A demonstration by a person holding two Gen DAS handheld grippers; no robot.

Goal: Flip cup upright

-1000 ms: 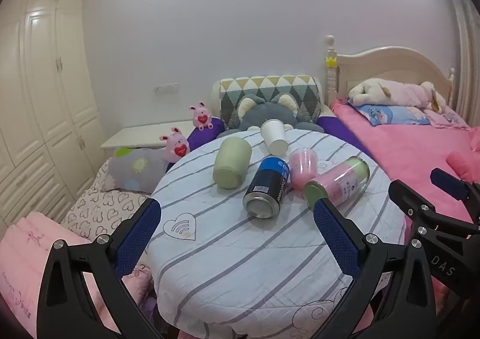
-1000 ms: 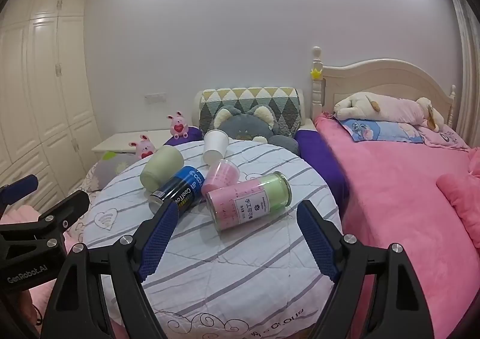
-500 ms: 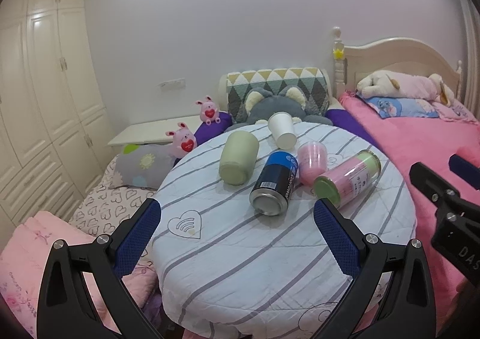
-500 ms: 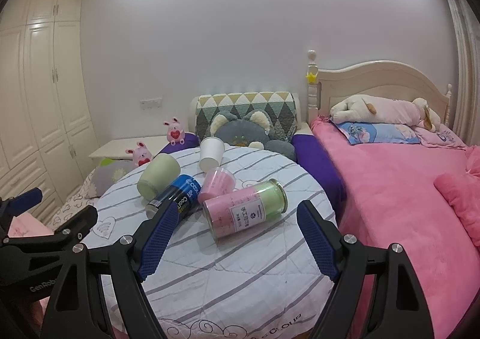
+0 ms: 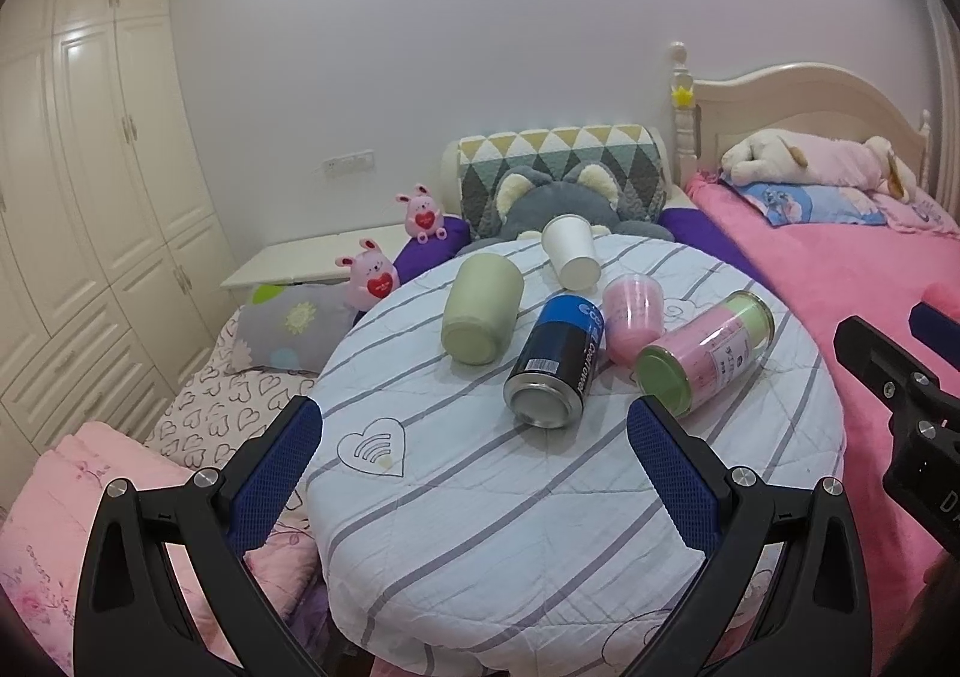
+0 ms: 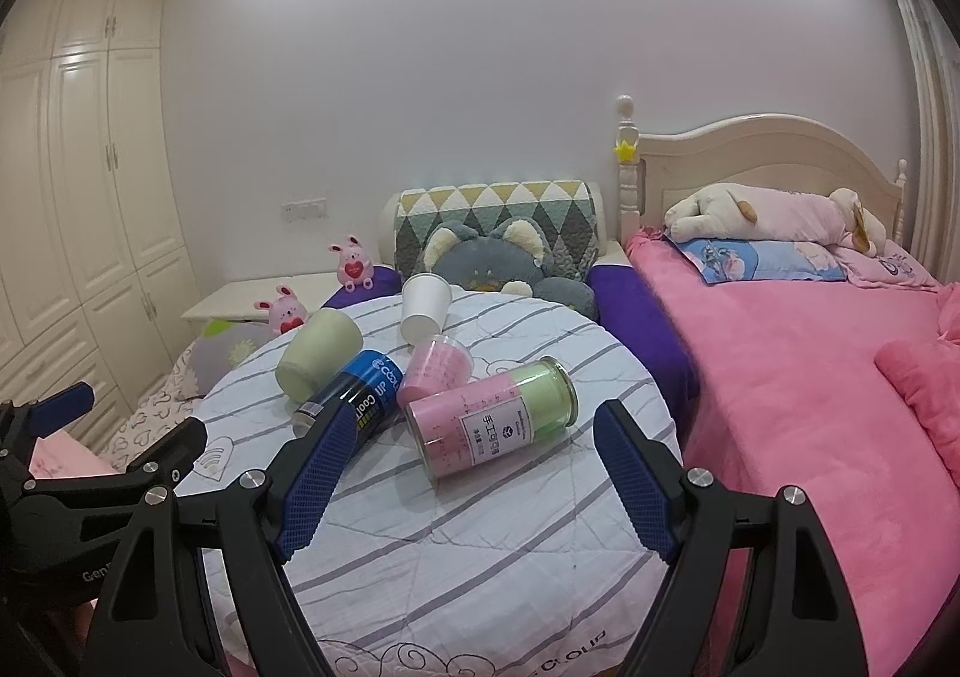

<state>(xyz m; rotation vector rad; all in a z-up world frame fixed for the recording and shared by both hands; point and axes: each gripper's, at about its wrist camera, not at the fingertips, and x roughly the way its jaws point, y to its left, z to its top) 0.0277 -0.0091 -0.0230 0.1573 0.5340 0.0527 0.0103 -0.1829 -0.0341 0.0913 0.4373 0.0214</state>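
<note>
On a round table with a striped cloth (image 5: 540, 527) (image 6: 480, 527) lie several cups on their sides: a green cup (image 5: 482, 310) (image 6: 318, 350), a white paper cup (image 5: 570, 251) (image 6: 425, 307), a small pink cup (image 5: 633, 317) (image 6: 435, 368), a blue and black can (image 5: 555, 371) (image 6: 354, 395) and a pink and green jar (image 5: 702, 353) (image 6: 492, 425). My left gripper (image 5: 474, 467) is open and empty over the table's near part. My right gripper (image 6: 468, 479) is open and empty, just short of the jar.
A pink bed (image 6: 810, 377) with a plush dog lies to the right. A grey plush and a patterned cushion (image 5: 558, 167) sit behind the table. Pink toy rabbits (image 5: 372, 275) and a white low shelf stand at the back left, wardrobes (image 5: 90, 167) on the left.
Both grippers have drawn back a little and risen. The cups have not moved. Both grippers stay open.
</note>
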